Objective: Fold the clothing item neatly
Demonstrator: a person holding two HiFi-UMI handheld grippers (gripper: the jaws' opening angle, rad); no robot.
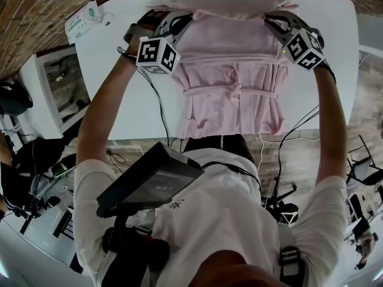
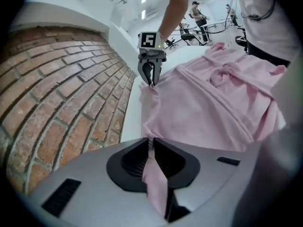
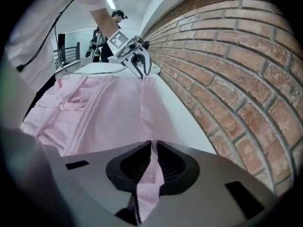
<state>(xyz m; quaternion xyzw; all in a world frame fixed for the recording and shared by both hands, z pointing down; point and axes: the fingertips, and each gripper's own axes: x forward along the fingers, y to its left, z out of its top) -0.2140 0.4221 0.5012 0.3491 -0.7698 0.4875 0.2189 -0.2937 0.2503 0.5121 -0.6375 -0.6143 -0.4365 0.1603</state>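
Garment (image 1: pixel 230 82): pink, with a tie (image 1: pixel 233 89) knotted across its middle, it lies in the centre of the white desk (image 1: pixel 131 106), and its near hem reaches the desk's edge on your side. Its far edge is gathered up between your two arms.

Your left hand-held gripper (image 2: pixel 149 143) is clamped on the far left corner of the garment. In the left gripper view the jaws stand nearly together, with a strip of pink cloth pinched between the pads and trailing out behind them.

Your right hand-held gripper (image 3: pixel 153 145) is clamped on the far right corner in the same way, with a fold of cloth squeezed between its pads. From each gripper the cloth runs in a raised ridge toward the other one, which bites the opposite corner.

Both corners sit above the desk, while the rest of the garment rests flat but wrinkled.

A white packet (image 1: pixel 84 20) lies on the desk's far left corner, well apart from the garment. A brick wall (image 2: pixel 61 98) runs just beyond the desk's far edge.
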